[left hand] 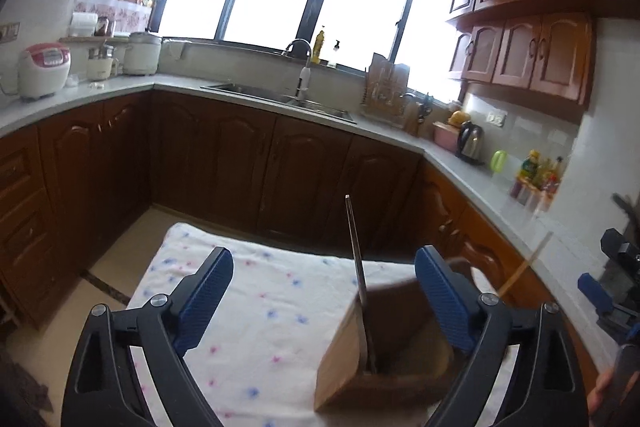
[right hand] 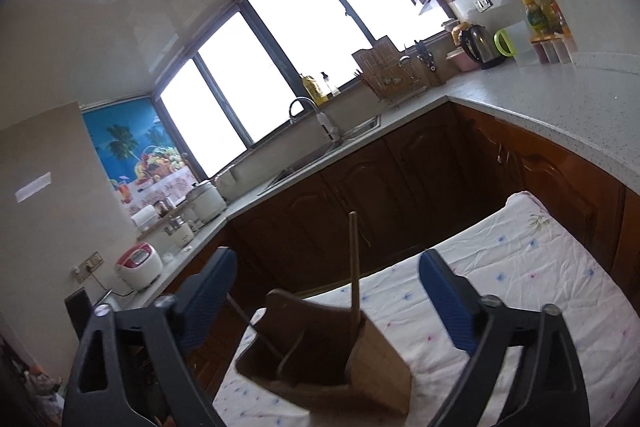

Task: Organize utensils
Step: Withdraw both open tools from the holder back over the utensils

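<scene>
The left gripper [left hand: 324, 291] is seen with its blue-padded fingers [left hand: 206, 297] spread wide; nothing is pinched between them. The right gripper [right hand: 328, 297] is likewise spread wide, its fingers [right hand: 448, 303] clear of any object.

A wooden holder [left hand: 348, 359] stands on the tabletop [left hand: 256, 315], which is covered by a white cloth with blue and pink flowers. In the left wrist view, the holder lies low between the fingers, toward the 4 o'clock side, its far right part hidden behind the right finger. A thin metal utensil [left hand: 358, 279] rises from the holder toward 12 o'clock, standing in the gap between the fingers and touching neither. A pale wooden stick [left hand: 524, 263] is seen leaning toward 1 o'clock beyond the right finger; its lower end is hidden.

In the right wrist view, the holder [right hand: 380, 375] sits at 6 o'clock between the spread fingers, slightly blurred. A wooden stick [right hand: 354, 267] stands in it, pointing to 12 o'clock, apart from both fingers. A dark thin utensil [right hand: 256, 327] leans from the holder toward 10 o'clock, near the left finger; contact cannot be judged.
</scene>
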`<state>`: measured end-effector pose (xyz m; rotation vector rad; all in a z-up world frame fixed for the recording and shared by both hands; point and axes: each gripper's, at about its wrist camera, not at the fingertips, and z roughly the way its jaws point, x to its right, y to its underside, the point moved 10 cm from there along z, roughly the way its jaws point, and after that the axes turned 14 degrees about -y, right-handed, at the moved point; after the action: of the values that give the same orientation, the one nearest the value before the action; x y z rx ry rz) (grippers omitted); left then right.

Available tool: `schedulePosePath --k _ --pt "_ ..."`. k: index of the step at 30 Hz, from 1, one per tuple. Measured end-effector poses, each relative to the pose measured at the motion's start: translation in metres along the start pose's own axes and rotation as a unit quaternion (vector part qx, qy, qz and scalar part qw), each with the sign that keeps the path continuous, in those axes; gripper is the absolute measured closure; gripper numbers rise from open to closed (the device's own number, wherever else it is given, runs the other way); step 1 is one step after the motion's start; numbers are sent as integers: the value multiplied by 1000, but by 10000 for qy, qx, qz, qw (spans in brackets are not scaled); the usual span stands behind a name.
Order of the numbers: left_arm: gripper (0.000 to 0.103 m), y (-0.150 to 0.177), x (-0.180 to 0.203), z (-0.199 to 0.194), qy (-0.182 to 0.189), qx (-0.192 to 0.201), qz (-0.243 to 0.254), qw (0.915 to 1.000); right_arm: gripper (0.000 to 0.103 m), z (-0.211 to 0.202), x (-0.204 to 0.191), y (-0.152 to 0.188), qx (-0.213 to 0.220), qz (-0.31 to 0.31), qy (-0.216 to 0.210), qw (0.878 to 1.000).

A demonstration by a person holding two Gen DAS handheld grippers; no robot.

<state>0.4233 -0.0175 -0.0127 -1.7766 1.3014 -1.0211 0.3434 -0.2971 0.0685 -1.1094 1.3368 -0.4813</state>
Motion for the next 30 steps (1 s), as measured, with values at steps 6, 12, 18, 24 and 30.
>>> schedulePosePath --k 6,12,18,24,30 --pt "8 8 -29 -38 -28 -244 -74 9997 4 -30 -20 10 -39 -7 -113 9999" --pt "8 19 -56 -74 -178 -441 20 9989 3 -61 -34 34 -187 -83 -52 9998" --pt "8 33 -74 -101 -198 -769 -16 9968 3 -86 -34 65 -446 -3 120 9989" --pt "8 46 -85 -122 -193 -984 13 9950 3 -103 -23 95 -746 157 393 9963" --pt "8 60 -87 -132 -212 -1135 96 9933 3 -118 -16 118 -940 80 712 9930"
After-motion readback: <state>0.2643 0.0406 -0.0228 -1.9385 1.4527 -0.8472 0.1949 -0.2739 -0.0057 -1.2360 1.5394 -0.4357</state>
